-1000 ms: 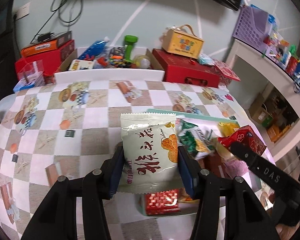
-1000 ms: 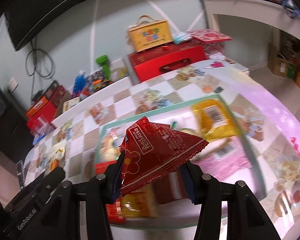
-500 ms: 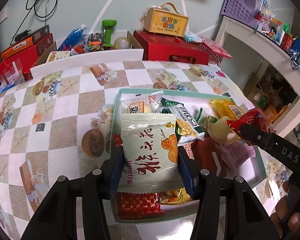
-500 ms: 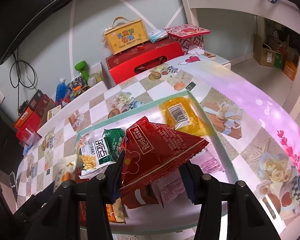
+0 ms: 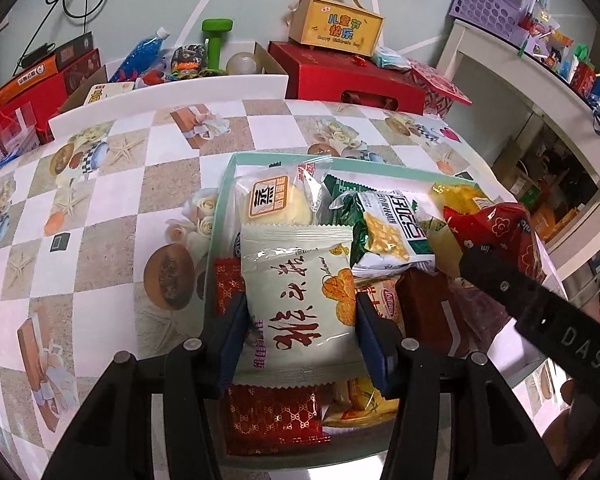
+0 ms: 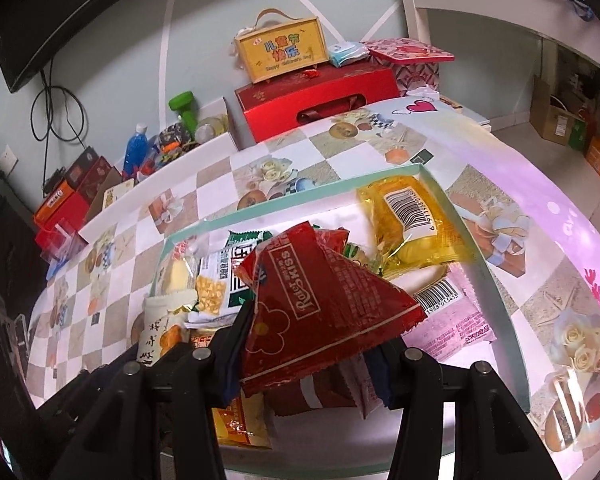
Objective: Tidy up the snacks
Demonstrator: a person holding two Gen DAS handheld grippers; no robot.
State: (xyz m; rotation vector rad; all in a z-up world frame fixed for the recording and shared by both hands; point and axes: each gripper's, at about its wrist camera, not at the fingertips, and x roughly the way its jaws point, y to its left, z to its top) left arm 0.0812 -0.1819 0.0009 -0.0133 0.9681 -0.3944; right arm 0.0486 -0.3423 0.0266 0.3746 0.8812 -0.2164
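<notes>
My left gripper (image 5: 298, 334) is shut on a white snack packet with red script (image 5: 300, 304), held over the near left part of a mint-edged tray (image 5: 224, 184). My right gripper (image 6: 308, 350) is shut on a red triangular snack packet (image 6: 324, 308) above the same tray (image 6: 496, 292). In the tray lie a pale bun packet (image 5: 276, 200), a green and white corn snack (image 5: 384, 228), a yellow packet (image 6: 412, 220), a pink packet (image 6: 448, 320) and a red patterned packet (image 5: 272, 416). The right gripper's arm (image 5: 540, 316) with its red packet (image 5: 496, 228) shows at the right of the left wrist view.
The tray sits on a table with a checked, picture-printed cloth (image 5: 112, 200). Behind the table are a red gift box (image 5: 348, 80), a yellow handled box (image 5: 336, 26), a green dumbbell (image 5: 216, 40) and other clutter. A white shelf (image 5: 540, 80) stands at the right.
Both grippers have come down and forward over the tray, each still holding its packet. The tray and its contents now fill more of both views.
</notes>
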